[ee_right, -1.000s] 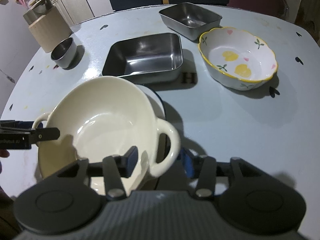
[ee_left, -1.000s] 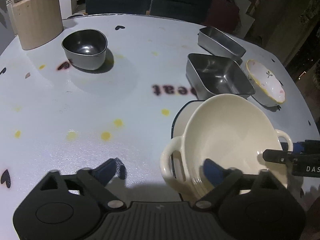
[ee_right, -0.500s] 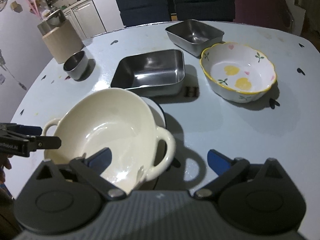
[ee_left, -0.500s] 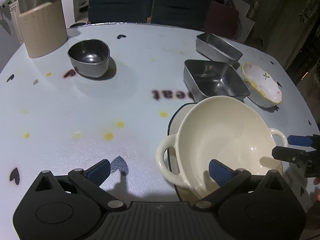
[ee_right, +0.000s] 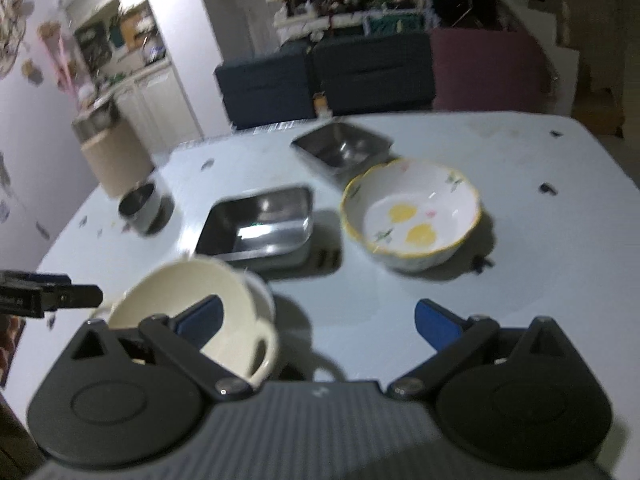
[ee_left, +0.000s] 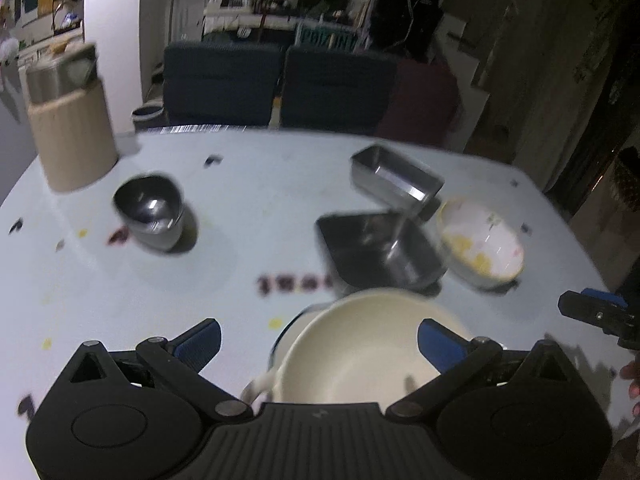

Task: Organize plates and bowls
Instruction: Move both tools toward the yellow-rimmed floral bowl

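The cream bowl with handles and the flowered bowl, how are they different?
The cream bowl is plain, with loop handles at the sides; the flowered bowl is white with yellow blotches, a yellow wavy rim and no handles. The cream bowl sits on a plate near the grippers; the flowered bowl stands directly on the table, farther off, beside the steel trays. Both are upright, empty and held by neither gripper.
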`<state>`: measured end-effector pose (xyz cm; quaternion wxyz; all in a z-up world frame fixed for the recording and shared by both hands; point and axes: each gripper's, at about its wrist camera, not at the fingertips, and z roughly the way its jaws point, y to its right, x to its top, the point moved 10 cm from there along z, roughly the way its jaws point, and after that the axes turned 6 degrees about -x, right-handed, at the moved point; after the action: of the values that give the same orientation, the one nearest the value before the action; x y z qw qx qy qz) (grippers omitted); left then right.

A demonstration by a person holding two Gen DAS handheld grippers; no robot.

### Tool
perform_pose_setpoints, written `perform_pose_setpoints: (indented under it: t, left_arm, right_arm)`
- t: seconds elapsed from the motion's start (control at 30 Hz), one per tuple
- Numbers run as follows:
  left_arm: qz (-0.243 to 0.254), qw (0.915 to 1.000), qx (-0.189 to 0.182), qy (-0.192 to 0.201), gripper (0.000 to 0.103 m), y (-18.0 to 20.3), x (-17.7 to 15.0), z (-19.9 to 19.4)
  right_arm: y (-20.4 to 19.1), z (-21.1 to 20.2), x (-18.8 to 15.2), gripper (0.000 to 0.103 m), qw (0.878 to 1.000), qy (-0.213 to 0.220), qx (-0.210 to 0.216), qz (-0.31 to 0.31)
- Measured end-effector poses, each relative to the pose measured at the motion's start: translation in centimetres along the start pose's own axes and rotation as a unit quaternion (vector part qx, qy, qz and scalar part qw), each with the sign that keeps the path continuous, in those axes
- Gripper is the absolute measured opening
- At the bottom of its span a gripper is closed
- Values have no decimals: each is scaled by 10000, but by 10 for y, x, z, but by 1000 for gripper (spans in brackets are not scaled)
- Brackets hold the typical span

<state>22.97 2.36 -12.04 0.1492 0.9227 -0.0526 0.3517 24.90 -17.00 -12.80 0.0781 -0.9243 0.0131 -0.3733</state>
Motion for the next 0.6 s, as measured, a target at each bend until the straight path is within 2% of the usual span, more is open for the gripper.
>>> perform_pose_setpoints:
  t: [0.13,0.37,0.6]
  left_arm:
    - [89,9996,-71,253,103,25,21,2]
    - [411,9967,-329,615,103,77,46,12]
    - [466,9953,-589,615,103,111,56,28]
  right_arm:
    - [23,-16,18,103,9981,487,-12,368]
    - [60,-31,38,103,9935,828,-179,761]
    - [88,-37,49,103,9892,1083,-496,853]
